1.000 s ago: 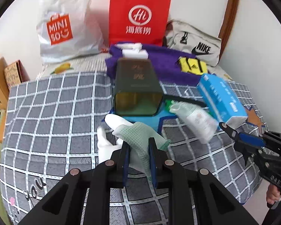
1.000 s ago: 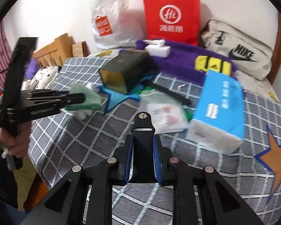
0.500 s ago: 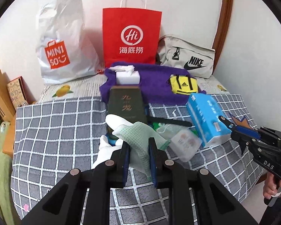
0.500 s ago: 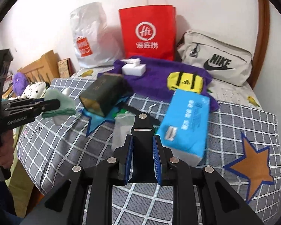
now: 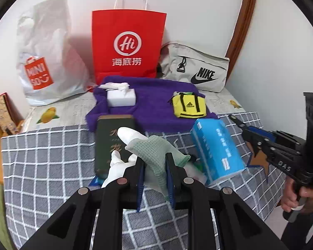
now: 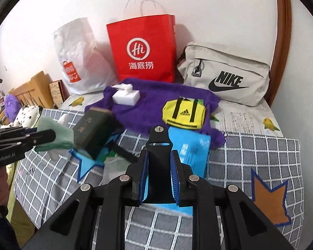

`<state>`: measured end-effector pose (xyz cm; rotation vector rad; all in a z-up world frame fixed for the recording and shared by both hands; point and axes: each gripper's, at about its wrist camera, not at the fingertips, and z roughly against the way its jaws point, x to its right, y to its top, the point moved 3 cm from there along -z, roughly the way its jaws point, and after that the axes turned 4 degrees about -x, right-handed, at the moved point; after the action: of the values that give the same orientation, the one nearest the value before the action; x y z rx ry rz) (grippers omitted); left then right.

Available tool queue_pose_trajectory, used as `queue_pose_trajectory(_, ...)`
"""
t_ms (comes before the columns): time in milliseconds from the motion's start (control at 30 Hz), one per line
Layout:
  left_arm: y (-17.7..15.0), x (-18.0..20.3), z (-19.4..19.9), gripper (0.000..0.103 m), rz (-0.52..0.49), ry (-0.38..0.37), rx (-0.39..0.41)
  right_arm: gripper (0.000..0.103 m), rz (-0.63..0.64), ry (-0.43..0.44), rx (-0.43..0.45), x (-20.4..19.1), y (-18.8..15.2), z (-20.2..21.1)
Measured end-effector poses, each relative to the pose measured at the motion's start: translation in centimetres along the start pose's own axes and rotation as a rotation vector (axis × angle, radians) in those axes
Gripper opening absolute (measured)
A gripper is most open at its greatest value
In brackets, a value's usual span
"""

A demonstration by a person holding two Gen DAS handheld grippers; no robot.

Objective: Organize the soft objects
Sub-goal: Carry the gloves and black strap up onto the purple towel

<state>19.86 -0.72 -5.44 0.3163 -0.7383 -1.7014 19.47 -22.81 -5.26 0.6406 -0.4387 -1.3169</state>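
Note:
My left gripper (image 5: 155, 156) is shut on a pale green and white knit glove (image 5: 156, 145), held up above the checked blanket (image 5: 41, 156); the glove's white fingertips point away from me. Seen from the right wrist, the same left gripper (image 6: 52, 135) and glove (image 6: 60, 143) hang at the left. My right gripper (image 6: 158, 154) is shut on a flat black bracket (image 6: 158, 139) with a screw on top. In the left wrist view that right gripper (image 5: 247, 129) stands at the right, a hand below it. A purple towel (image 5: 156, 104) bears a yellow pouch (image 5: 187, 106) and a white tissue pack (image 5: 120, 96).
A dark green box (image 5: 108, 141) and a blue tissue pack (image 5: 217, 145) lie on the blanket below the grippers. Against the wall stand a white plastic bag (image 5: 48, 62), a red paper bag (image 5: 128, 48) and a grey Nike bag (image 5: 198, 70). The bed's edge is near me.
Both grippers have risen and drawn back from the bed, so the box, packs and bags look smaller and lower. The glove and the black bracket stay gripped.

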Motion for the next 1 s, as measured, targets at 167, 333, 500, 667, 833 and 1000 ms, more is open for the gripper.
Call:
queue_pose_trajectory(167,2.1,0.1,-1.6,0.018,-0.008,-0.025,-0.01,0.021,-0.008,-0.006,-0.009,0.8,2.2,-1.6)
queue_pose_trajectory(333,4.3,-0.3,-3.6,0.018,-0.008,-0.036,-0.024,0.021,-0.021,-0.017,-0.017,1.7,4.2,-3.2)
queue_pose_trajectory(500,5.9,-1.0,-5.7,0.018,-0.003,-0.05,-0.043,0.021,-0.025,-0.028,-0.036,2.2,5.6,-5.0)
queue_pose_trajectory(667,7.1,-1.5,-7.4,0.018,-0.003,-0.066,-0.061,0.021,-0.027,-0.034,-0.058,2.7,6.7,-7.0)
queue_pose_trajectory(833,8.3,-2.0,-9.3,0.018,0.003,-0.075,-0.078,0.021,-0.017,-0.044,-0.08,2.9,7.8,-9.2)
queue_pose_trajectory(1000,9.5,-2.9,-10.8,0.018,0.018,-0.075,-0.088,0.021,-0.017,-0.038,-0.095,3.0,8.9,-11.1)
